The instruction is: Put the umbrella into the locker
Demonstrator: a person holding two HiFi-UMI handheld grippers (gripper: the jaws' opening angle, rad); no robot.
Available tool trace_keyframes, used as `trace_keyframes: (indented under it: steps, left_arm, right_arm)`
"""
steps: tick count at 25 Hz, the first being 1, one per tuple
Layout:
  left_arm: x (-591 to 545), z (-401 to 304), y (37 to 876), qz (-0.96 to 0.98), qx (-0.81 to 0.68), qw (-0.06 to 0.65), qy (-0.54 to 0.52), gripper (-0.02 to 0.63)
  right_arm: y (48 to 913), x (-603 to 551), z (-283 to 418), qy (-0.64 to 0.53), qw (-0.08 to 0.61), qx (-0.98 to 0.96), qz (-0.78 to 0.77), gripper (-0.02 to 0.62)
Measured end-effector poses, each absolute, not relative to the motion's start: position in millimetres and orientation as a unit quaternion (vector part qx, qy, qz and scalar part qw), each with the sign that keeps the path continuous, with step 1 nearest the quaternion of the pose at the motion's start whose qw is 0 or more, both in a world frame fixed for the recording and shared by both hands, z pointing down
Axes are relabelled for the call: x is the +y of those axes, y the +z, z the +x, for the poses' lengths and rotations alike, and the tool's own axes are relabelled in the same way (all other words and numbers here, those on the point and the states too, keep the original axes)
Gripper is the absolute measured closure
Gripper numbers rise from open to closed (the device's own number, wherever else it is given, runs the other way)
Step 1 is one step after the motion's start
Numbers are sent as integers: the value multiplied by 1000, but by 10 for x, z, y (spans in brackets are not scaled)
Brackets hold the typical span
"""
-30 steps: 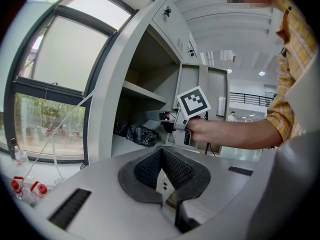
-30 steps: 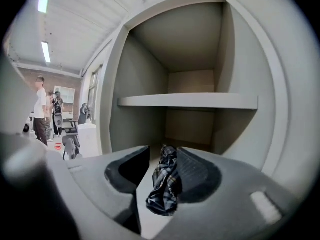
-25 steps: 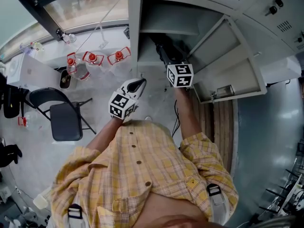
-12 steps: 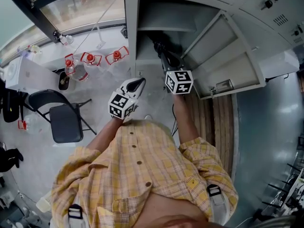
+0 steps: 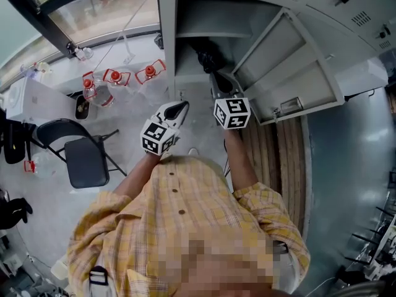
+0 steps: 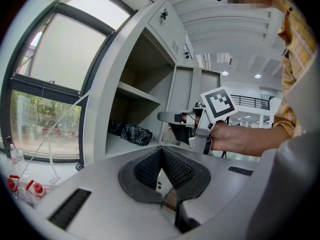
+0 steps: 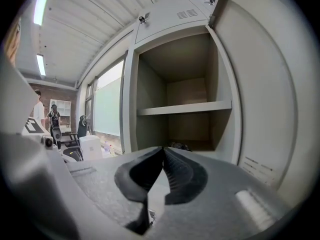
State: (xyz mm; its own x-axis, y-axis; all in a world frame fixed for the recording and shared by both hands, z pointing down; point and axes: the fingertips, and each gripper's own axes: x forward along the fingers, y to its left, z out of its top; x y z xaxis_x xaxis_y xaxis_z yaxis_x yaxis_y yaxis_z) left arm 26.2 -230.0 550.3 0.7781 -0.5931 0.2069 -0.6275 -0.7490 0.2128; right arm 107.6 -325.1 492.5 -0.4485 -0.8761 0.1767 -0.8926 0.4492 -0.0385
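Observation:
The folded dark umbrella (image 5: 205, 59) lies on the lower shelf inside the open grey locker (image 5: 166, 36); it also shows in the left gripper view (image 6: 131, 133) and, partly hidden behind the jaws, in the right gripper view (image 7: 179, 146). My right gripper (image 5: 219, 84) is just outside the locker opening, apart from the umbrella. Its jaws have just been closing and now stand shut (image 7: 163, 149) with nothing between them. My left gripper (image 5: 180, 107) hangs lower left of the opening, shut and empty (image 6: 161, 150). In the left gripper view the right gripper (image 6: 167, 116) is level in front of the shelf.
The locker door (image 5: 291, 67) stands swung open to the right of my right gripper. An upper shelf (image 7: 185, 107) is bare. On the floor to the left are a black folding chair (image 5: 83, 156) and red-capped bottles (image 5: 117, 76) under the window. Wooden slats (image 5: 281, 159) lie right.
The right gripper has drawn back from the locker opening toward the person, leaving the umbrella on the shelf. The left gripper has stayed where it was.

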Motion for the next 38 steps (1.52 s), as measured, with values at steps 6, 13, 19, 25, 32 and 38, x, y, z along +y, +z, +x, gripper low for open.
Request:
trace_keyframes:
  steps: [6, 13, 19, 25, 32, 38]
  left_arm:
    - [-2268, 259, 5499, 934, -323, 136, 62, 601]
    - [-2253, 223, 5477, 934, -324, 136, 58, 601]
    - [-2262, 216, 5462, 935, -322, 136, 54, 601]
    - [-2252, 262, 5468, 936, -318, 140, 51, 601]
    - [-2234, 318, 5483, 937, -314, 142, 52, 601]
    - [-2237, 311, 5514, 937, -315, 142, 55, 601]
  right_arm:
    - [4916, -3111, 1037, 63, 61, -847, 524, 597]
    - [4944, -2957, 948, 61, 60, -848, 523, 598]
    - [5031, -2812, 930, 62, 67, -843, 530, 598]
    - [5134, -2663, 933, 69, 71, -840, 533, 598]
    - [5160, -2586, 943, 73, 72, -839, 535, 598]
    - [5208, -2532, 907, 76, 74, -841, 531, 598]
